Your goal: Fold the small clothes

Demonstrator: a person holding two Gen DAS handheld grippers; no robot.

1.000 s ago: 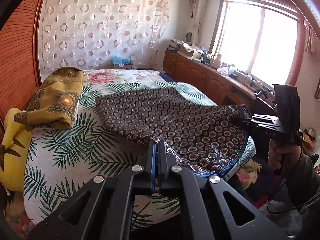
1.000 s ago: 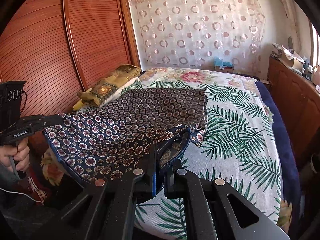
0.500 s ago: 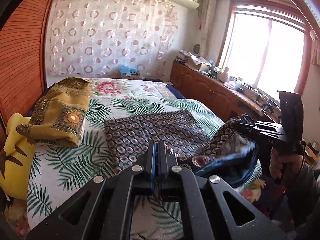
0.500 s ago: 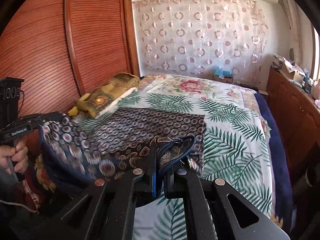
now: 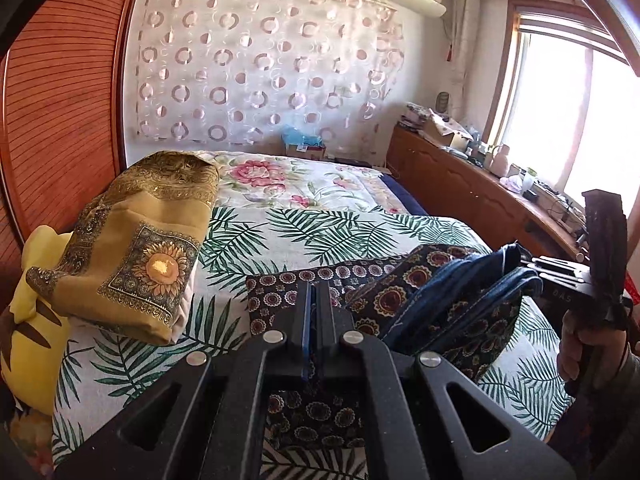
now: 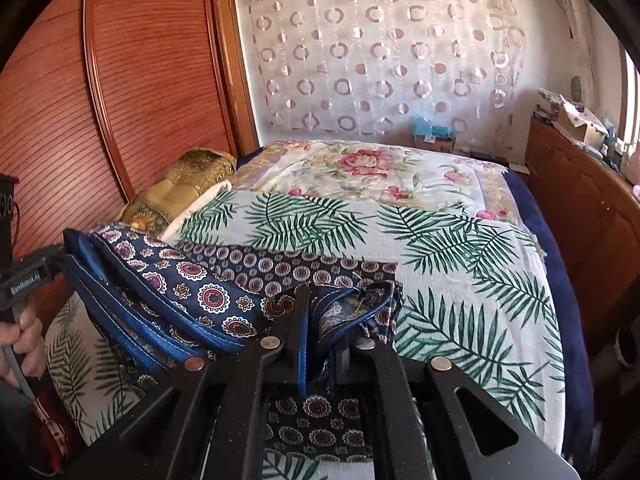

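A soft navy garment (image 6: 208, 300), printed with rows of round medallions and edged in a stitched blue band, is stretched between the two grippers above the near part of the bed (image 6: 460, 264). Its farther half lies flat on the bedspread as a crisp-edged rectangle, while the near half is lifted into a loose, sagging fold.

The left gripper (image 5: 314, 312), of matte black plastic with round metal rivets, is seen with its jaws pressed together on a thin edge of the cloth; a blue strip shows in the slit between them. The right gripper (image 6: 320, 328) has bunched hem pinched between its jaws, which have just been opening slightly; the pads seem to be on the fabric, although the folds hide the contact itself.

The bedspread is a woven white cover printed with green palm fronds, and a quilted floral section lies beyond it. A mustard cushion (image 5: 140, 248) with a sunflower motif and ornate borders is propped at the left edge, beside a plump yellow plush toy (image 5: 28, 320). Ribbed reddish wooden doors (image 6: 132, 92) stand behind, and a sheer curtain (image 6: 380, 56) dotted with rings covers the far wall.
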